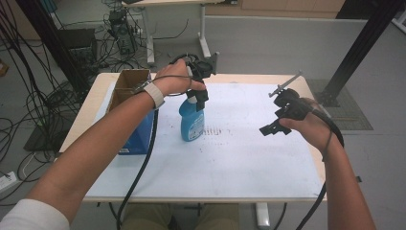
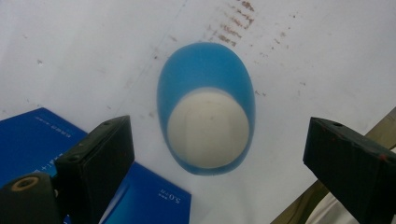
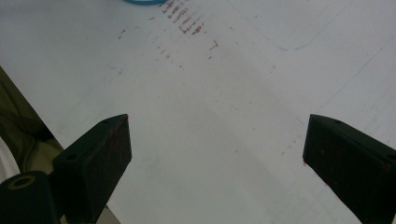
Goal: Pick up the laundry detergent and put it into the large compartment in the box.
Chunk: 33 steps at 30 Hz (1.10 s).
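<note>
A blue bottle (image 1: pixel 192 122) with a white top stands upright on the white mat (image 1: pixel 239 158), left of the middle. My left gripper (image 1: pixel 201 97) hangs right over it, pointing down. In the left gripper view the bottle's white top (image 2: pixel 208 128) lies between the jaws, which stand wide apart and touch nothing, so the left gripper (image 2: pixel 217 140) is open. My right gripper (image 1: pixel 271 128) hovers over the bare mat to the right of the bottle. The right gripper (image 3: pixel 217 154) is open too, with nothing between its jaws.
A blue box (image 1: pixel 140 132) stands just left of the bottle, its top (image 2: pixel 32 135) close to my left jaw. Behind it is an open cardboard box (image 1: pixel 129 82). Faint reddish marks (image 3: pixel 184 23) speckle the mat. Desks, cables and black frame posts stand beyond the table.
</note>
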Each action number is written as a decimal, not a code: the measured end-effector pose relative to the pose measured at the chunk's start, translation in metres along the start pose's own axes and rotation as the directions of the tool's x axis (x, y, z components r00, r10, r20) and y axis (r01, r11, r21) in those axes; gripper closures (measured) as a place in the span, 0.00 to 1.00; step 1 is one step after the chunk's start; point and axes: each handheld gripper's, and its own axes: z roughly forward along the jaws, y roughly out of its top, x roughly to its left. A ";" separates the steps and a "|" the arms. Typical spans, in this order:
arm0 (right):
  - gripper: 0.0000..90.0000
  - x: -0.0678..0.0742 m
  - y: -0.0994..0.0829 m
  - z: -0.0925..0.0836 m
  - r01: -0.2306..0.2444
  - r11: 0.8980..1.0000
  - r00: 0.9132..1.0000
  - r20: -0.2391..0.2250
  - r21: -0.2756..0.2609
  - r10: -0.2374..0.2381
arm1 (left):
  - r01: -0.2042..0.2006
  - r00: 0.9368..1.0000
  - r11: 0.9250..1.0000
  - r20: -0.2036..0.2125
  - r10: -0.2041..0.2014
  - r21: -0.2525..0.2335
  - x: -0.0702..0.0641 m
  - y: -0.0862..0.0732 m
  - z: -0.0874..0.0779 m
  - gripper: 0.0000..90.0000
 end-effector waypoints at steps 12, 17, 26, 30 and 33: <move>0.09 -0.001 -0.001 0.003 -0.004 1.000 1.000 -0.005 0.002 0.004 | 0.010 1.000 1.000 -0.005 -0.010 -0.002 -0.001 0.000 0.005 0.10; 0.09 -0.001 -0.001 0.002 -0.005 1.000 1.000 -0.004 0.001 0.005 | 0.013 1.000 1.000 -0.007 -0.013 -0.001 -0.001 0.000 0.006 0.10; 0.09 0.000 -0.002 0.002 -0.006 1.000 1.000 -0.004 0.001 0.006 | 0.018 1.000 1.000 -0.005 -0.018 0.006 -0.001 0.000 0.008 0.10; 0.09 -0.001 -0.001 0.002 -0.005 1.000 1.000 -0.005 0.001 0.005 | 0.024 1.000 1.000 -0.003 -0.024 0.004 0.001 0.000 0.010 0.10; 0.09 0.000 -0.001 0.002 -0.006 1.000 1.000 -0.004 0.000 0.006 | 0.026 1.000 1.000 -0.004 -0.026 0.006 0.001 0.000 0.009 0.10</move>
